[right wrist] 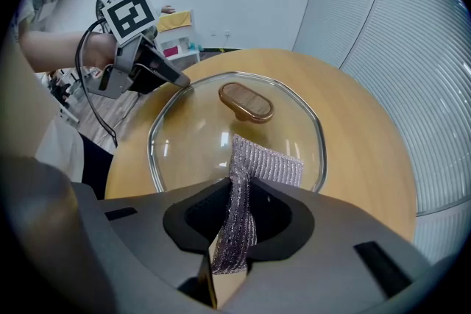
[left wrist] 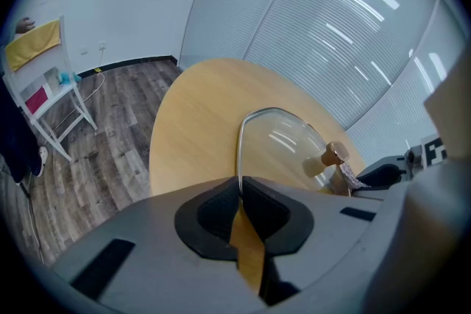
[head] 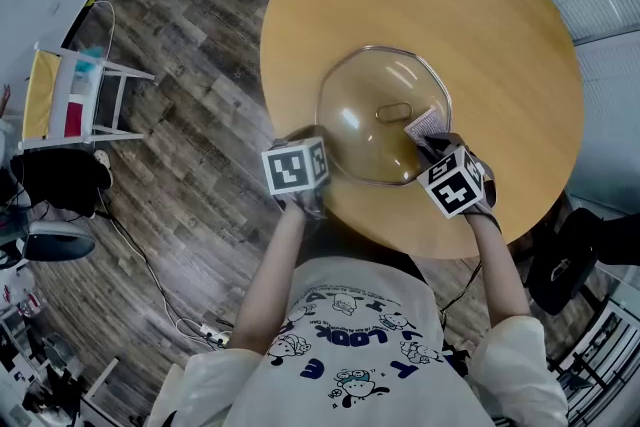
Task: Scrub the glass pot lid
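A glass pot lid (head: 385,115) with a metal rim and a wooden knob (head: 394,111) lies on the round wooden table (head: 500,35). My left gripper (head: 322,177) is shut on the lid's near-left rim (left wrist: 239,151). My right gripper (head: 432,147) is shut on a silvery scrubbing cloth (right wrist: 250,180), whose free end rests on the glass (right wrist: 206,129) just short of the knob (right wrist: 246,101). In the right gripper view the left gripper (right wrist: 180,81) shows at the lid's far-left edge. In the left gripper view the cloth (left wrist: 347,174) hangs beside the knob (left wrist: 335,153).
A white rack (head: 75,95) with a yellow towel stands on the wood floor at the left. Cables (head: 150,265) trail over the floor. A dark chair (head: 565,260) sits beyond the table's right edge. Blinds (left wrist: 353,26) cover the windows.
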Tool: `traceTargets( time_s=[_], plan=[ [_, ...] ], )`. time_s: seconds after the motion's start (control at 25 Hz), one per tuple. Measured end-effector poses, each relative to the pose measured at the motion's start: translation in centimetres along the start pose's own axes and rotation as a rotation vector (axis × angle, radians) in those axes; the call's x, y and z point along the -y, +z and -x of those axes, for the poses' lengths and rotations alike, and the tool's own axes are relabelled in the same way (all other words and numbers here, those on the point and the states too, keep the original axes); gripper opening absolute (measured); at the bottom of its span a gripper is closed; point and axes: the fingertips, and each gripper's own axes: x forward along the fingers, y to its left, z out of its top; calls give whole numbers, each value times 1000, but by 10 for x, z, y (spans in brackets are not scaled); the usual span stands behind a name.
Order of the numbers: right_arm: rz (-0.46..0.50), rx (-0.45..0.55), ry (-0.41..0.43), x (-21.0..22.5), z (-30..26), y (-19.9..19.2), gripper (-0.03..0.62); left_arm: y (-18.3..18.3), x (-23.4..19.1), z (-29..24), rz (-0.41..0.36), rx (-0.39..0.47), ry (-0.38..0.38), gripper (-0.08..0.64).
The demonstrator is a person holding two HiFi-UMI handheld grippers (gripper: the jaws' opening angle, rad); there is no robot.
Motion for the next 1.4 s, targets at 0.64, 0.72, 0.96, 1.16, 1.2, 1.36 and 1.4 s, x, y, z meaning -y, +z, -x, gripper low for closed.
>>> traceTargets(
  time_s=[0.64, 0.72, 0.96, 1.16, 1.2, 1.36, 1.4],
  plan=[
    [-9, 14, 33, -35, 3, -2, 81, 0, -1, -1, 6, 1, -4, 28],
    [-15, 17, 39, -39, 3, -1, 81, 0, -2, -1, 3, 1, -3, 28],
    [-19, 25, 65, -54, 2, 4, 81, 0, -1, -1, 0, 0, -3, 28],
    [-4, 33, 92, -69, 2, 12, 81, 0, -1, -1, -1, -1, -7, 28],
    [-1, 35, 97, -72, 2, 13, 81, 0, -1, 0, -1, -1, -7, 28],
    [11, 40, 115, -84, 0, 22, 83, -1, -1, -1, 0, -4, -8, 28],
    [14, 41, 117, -86, 0, 24, 81, 0, -1, -1, 0, -4, -8, 28]
  ],
)
